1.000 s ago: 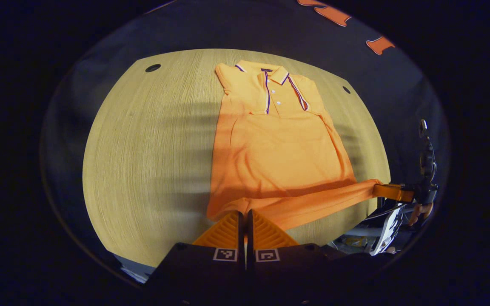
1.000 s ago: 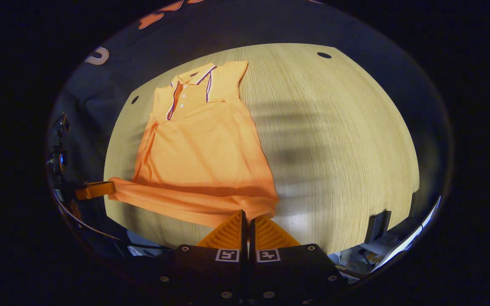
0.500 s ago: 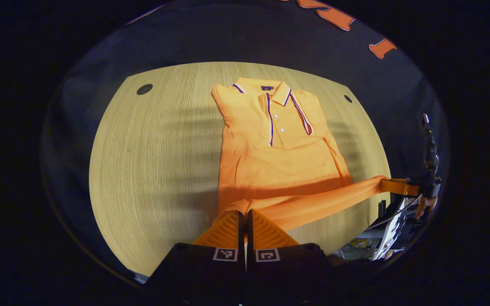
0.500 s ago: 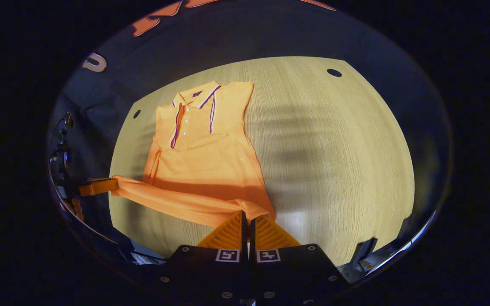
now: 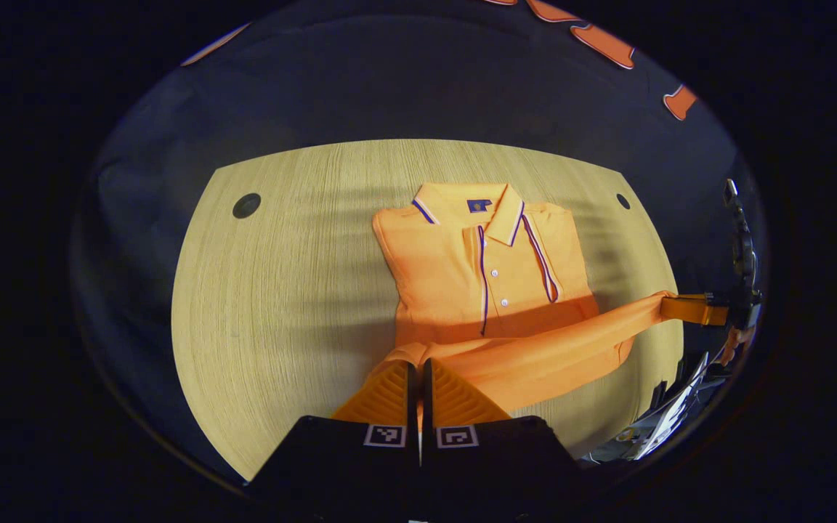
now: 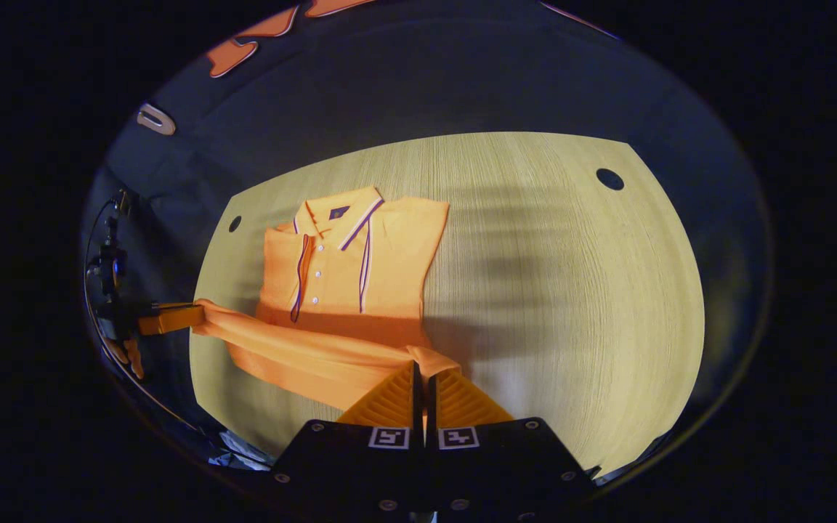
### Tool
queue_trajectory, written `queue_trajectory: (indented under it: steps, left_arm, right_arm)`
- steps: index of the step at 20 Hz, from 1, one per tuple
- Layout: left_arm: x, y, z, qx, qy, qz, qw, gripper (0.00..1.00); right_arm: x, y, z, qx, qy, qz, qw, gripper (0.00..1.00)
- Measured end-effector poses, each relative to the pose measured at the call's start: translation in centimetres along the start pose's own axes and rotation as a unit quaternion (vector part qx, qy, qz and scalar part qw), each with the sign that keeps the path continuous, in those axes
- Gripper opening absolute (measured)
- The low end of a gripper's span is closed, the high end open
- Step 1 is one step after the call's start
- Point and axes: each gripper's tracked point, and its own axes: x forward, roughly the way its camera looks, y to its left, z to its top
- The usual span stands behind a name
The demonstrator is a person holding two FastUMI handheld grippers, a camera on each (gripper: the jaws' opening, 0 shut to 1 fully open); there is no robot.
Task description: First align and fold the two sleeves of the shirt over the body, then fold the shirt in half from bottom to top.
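An orange polo shirt lies collar away from me on the wooden table, both sleeves folded over the body. Its bottom hem is lifted off the table and stretched between the two grippers. My left gripper is shut on one hem corner; it appears far left in the right gripper view. On the other hem corner my right gripper is shut; the left gripper view has it at the far right. The raised hem hides the shirt's lower body.
Round cable holes mark the table's far corners. The dark booth wall stands behind the table. A hand holds the far gripper past the table's edge, above some clutter.
Both grippers have carried the hem forward towards the collar, so the lifted fold now covers more of the body. The buttons are nearer the hem. Both stay shut.
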Motion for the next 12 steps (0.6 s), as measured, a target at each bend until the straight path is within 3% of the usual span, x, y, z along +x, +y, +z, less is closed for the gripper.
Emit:
queue_trajectory:
  steps: [12]
  left_arm:
    - [6.8,1.9,7.4,0.014,-0.008,0.041,0.999,0.01]
  right_arm:
    - [7.2,-0.2,7.4,0.040,0.021,0.028,0.999,0.00]
